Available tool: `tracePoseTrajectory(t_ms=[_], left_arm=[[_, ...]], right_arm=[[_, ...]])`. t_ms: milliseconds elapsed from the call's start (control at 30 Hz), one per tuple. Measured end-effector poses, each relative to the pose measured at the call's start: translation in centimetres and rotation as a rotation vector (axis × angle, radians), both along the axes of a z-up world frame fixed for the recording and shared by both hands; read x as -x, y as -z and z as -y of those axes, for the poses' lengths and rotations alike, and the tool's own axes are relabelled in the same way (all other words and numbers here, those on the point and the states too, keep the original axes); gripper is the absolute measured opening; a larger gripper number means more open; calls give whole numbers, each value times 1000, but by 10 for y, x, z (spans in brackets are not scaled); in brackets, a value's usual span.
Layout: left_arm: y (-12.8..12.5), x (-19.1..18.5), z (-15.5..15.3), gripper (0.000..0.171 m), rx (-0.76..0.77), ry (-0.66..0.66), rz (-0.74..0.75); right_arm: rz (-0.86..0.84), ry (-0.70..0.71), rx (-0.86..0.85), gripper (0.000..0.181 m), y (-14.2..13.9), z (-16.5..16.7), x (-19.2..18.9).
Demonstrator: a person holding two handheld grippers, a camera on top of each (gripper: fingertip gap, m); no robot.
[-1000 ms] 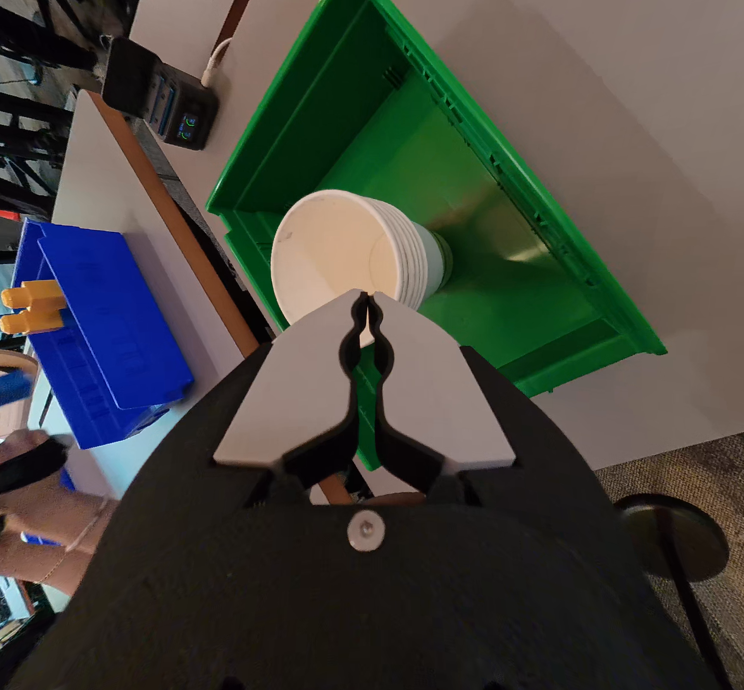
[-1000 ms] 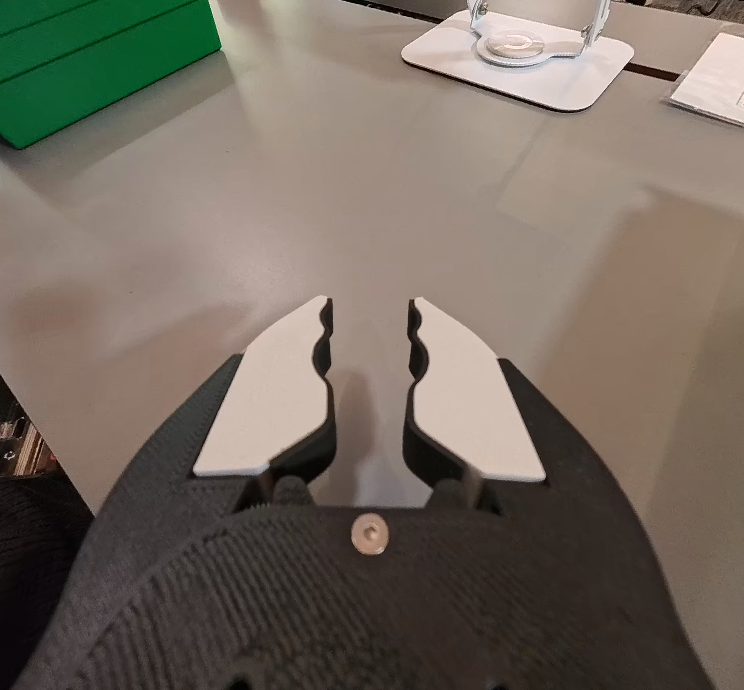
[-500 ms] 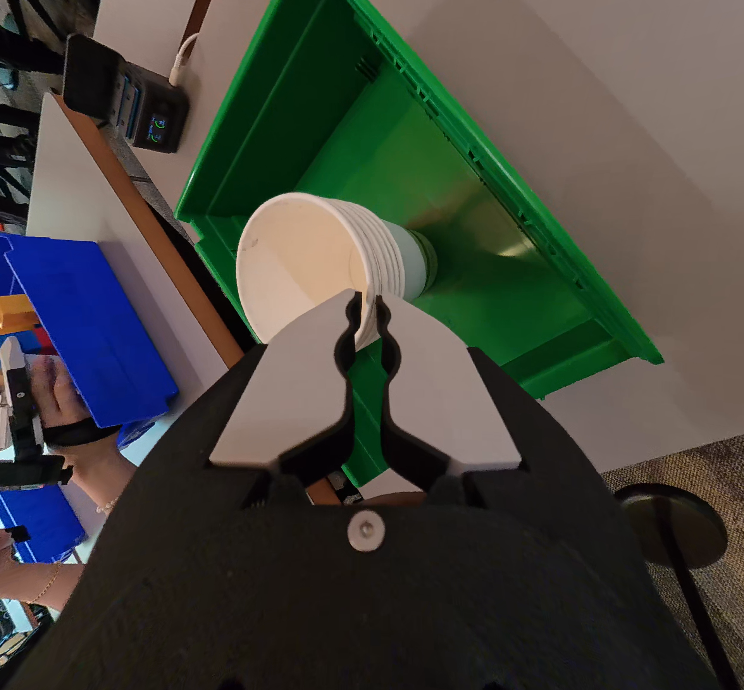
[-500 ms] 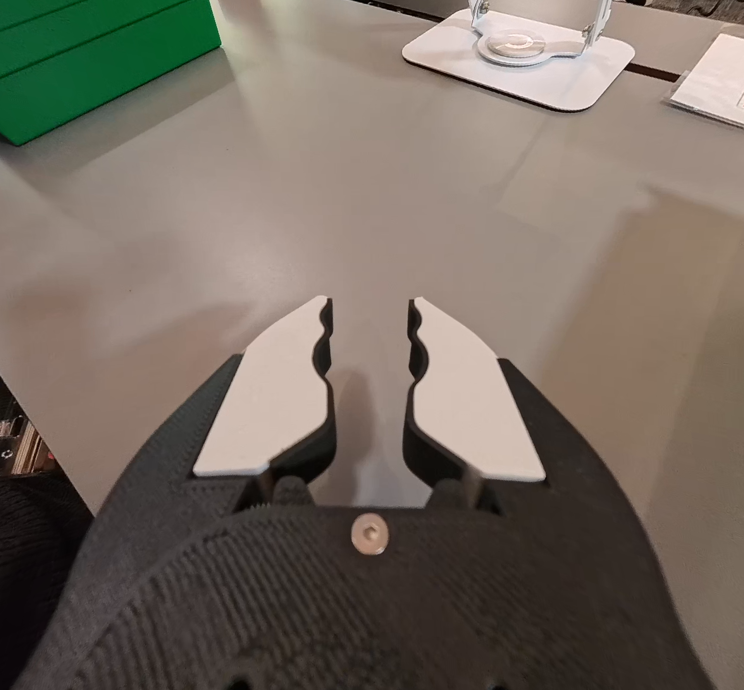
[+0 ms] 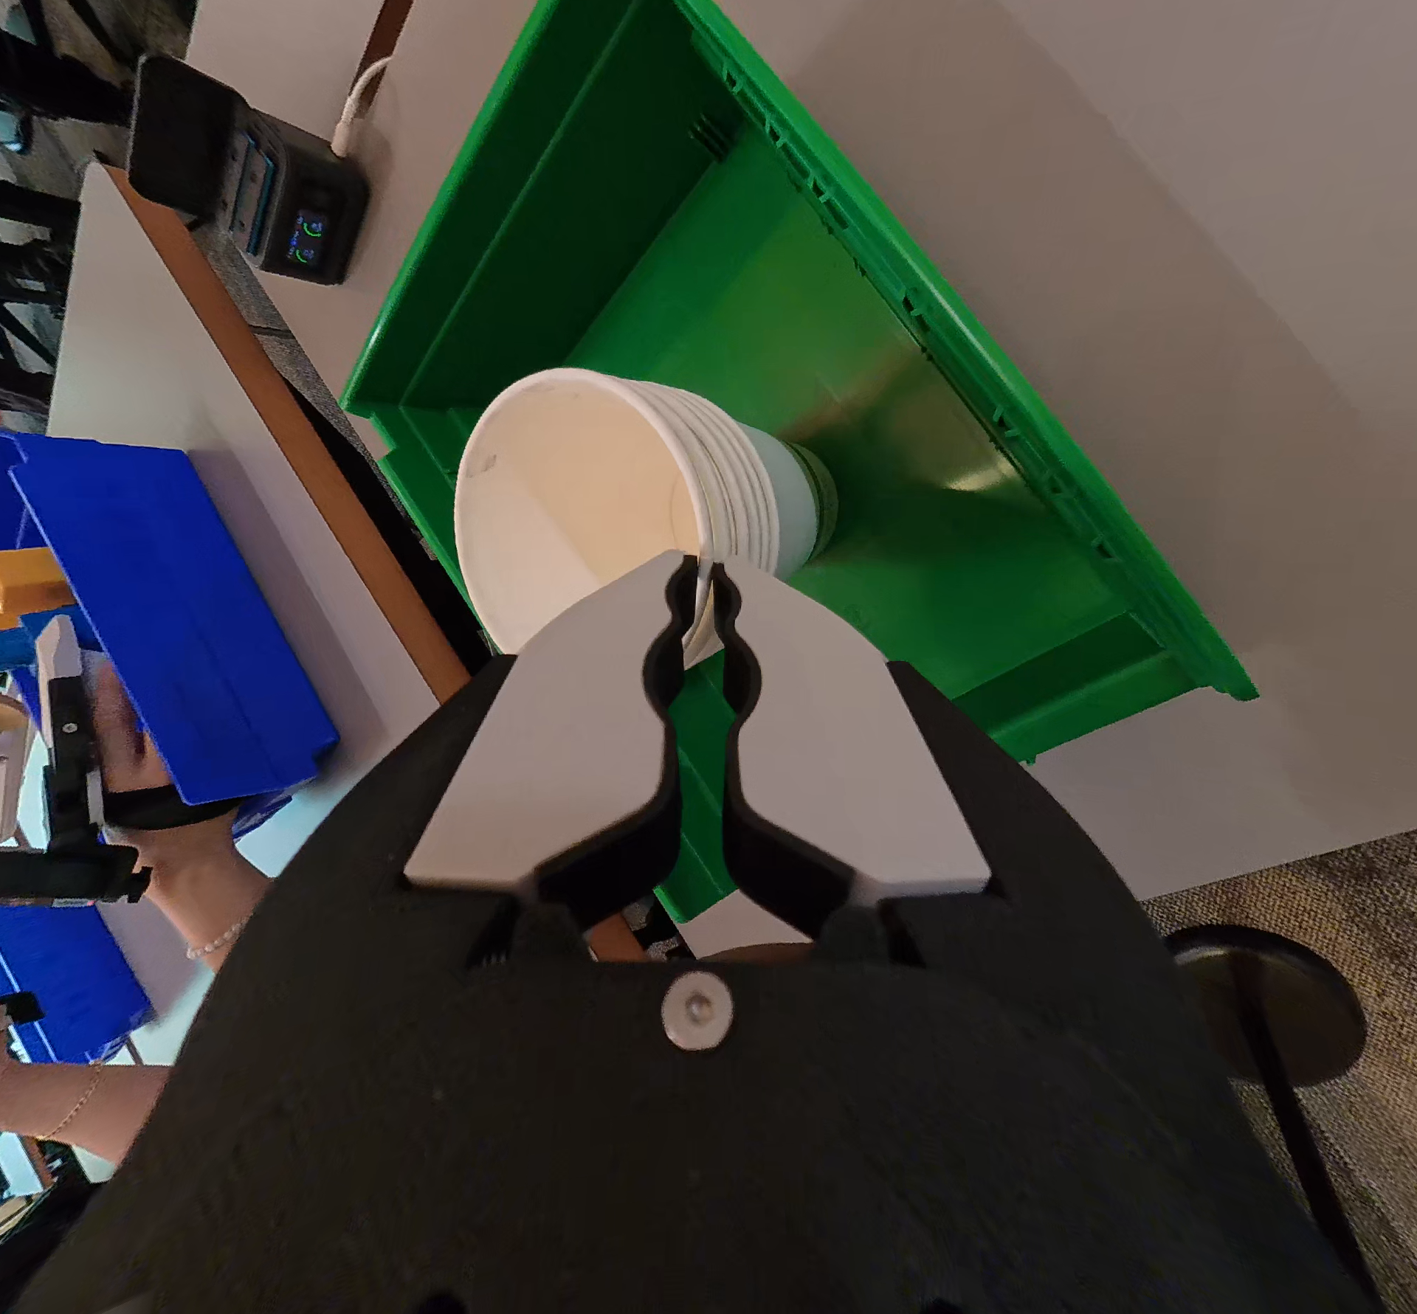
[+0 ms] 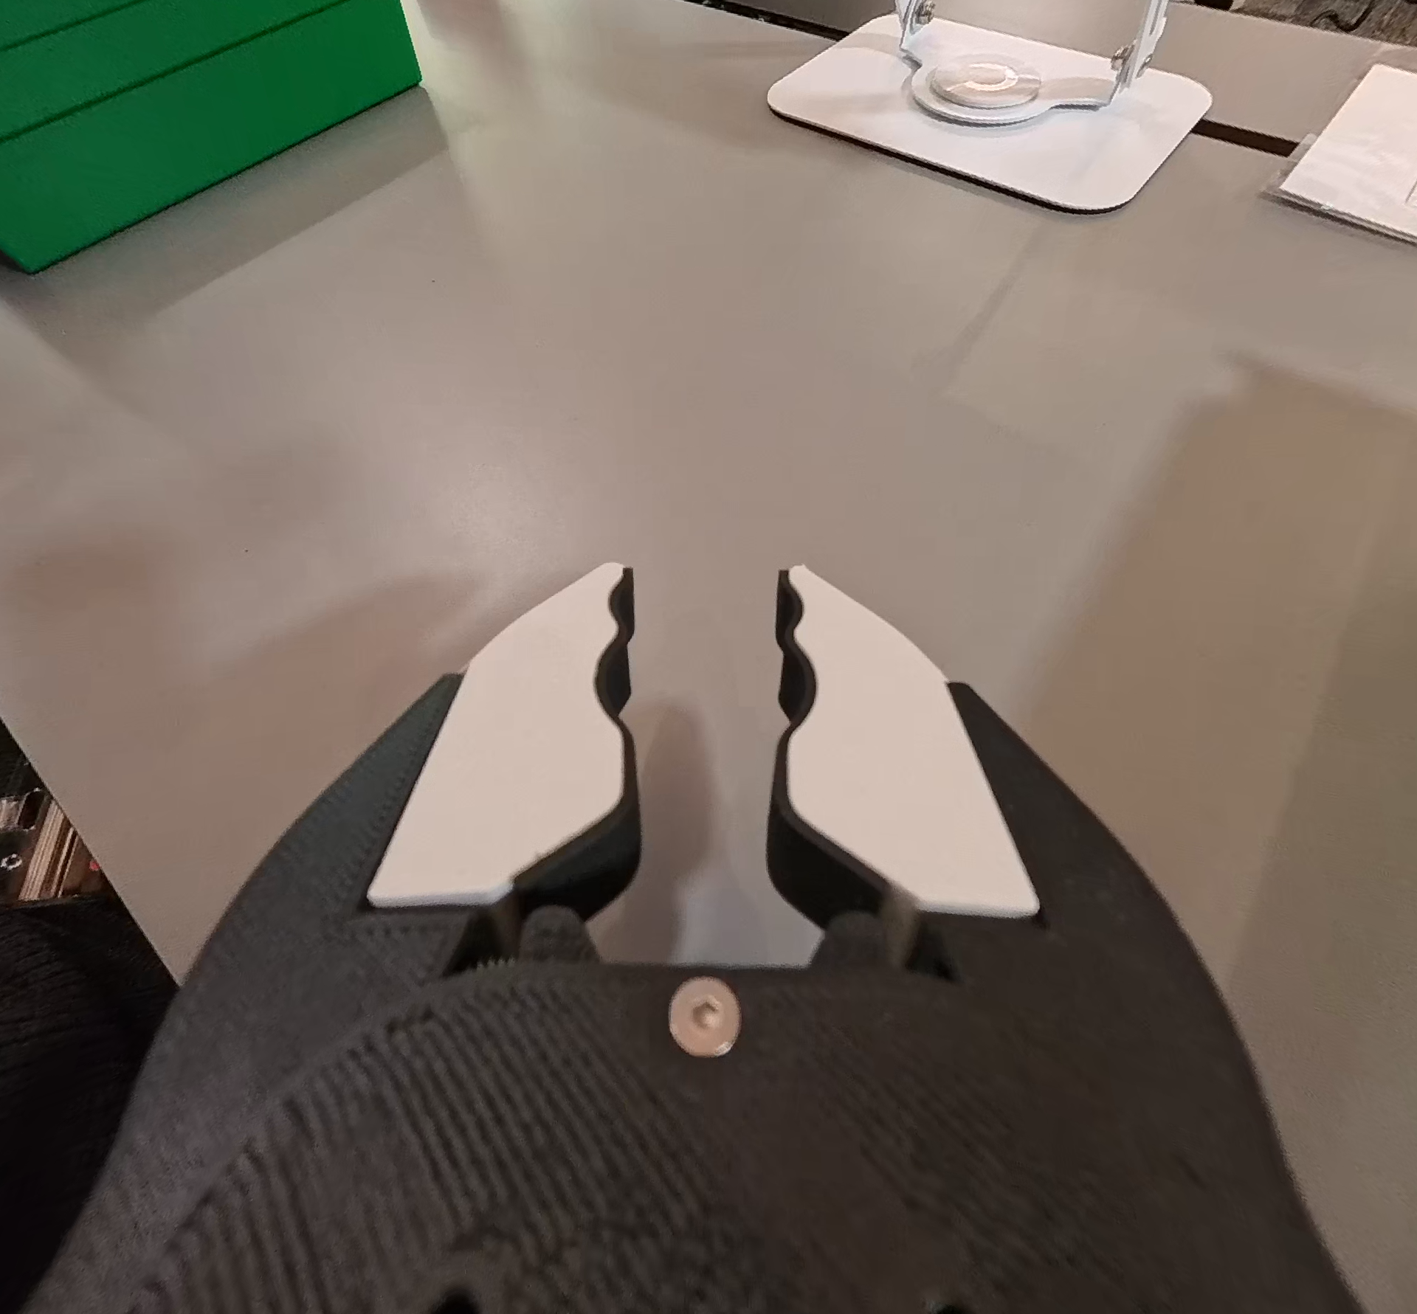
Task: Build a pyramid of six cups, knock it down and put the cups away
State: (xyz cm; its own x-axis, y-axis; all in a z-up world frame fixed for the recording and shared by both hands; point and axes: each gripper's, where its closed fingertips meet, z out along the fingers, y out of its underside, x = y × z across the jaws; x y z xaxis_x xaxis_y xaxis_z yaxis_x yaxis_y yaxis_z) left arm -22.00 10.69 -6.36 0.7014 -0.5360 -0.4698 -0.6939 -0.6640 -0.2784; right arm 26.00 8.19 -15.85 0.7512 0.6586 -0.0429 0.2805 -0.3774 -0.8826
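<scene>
In the left wrist view my left gripper (image 5: 701,566) is shut on the rim of a stack of white paper cups (image 5: 613,495). The stack hangs above the green bin (image 5: 552,150), its open mouth facing the camera and its base pointing into the bin. Several nested rims show on its right side. In the right wrist view my right gripper (image 6: 705,576) is open and empty, low over the bare grey table (image 6: 690,327). The same green bin (image 6: 192,74) stands at the far left of that view.
A black charger with a lit display and a white cable (image 5: 253,196) sits beyond the bin. Blue bins (image 5: 169,610) and a person's hand with another gripper (image 5: 77,825) are on a neighbouring table. A white stand base (image 6: 989,104) and papers (image 6: 1357,158) lie far right.
The cup stack in my left gripper has shifted slightly over the bin. The person's hand at the left has moved in by the blue bin. The right gripper has not moved.
</scene>
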Motion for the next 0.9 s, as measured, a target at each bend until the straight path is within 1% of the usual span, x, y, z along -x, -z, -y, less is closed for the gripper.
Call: tracePoseTrajectory(t_ms=[133,233,367,533,700,800,900], left_arm=[[-10,1,-4,5,-47,1,-23],[-27,2,-6,6,-100,4,-53],[-59,7,-7,6,-194,-18,-97],[-108,7,-9,5,-360,-68,-88],[-149,-12,-12,5,-534,-80,51],[-167,-36,-12,5,-610,-56,173],[-179,-68,-10,5,-662,-12,301]], right_arm=[[1,1,0,36,0,0,0],[1,1,0,36,0,0,0],[0,0,1,36,0,0,0],[0,-4,-1,36,0,0,1],[1,-8,-6,36,-1,2,2],[-10,-14,-10,36,-3,3,4],[-80,-31,-12,40,-11,5,10]])
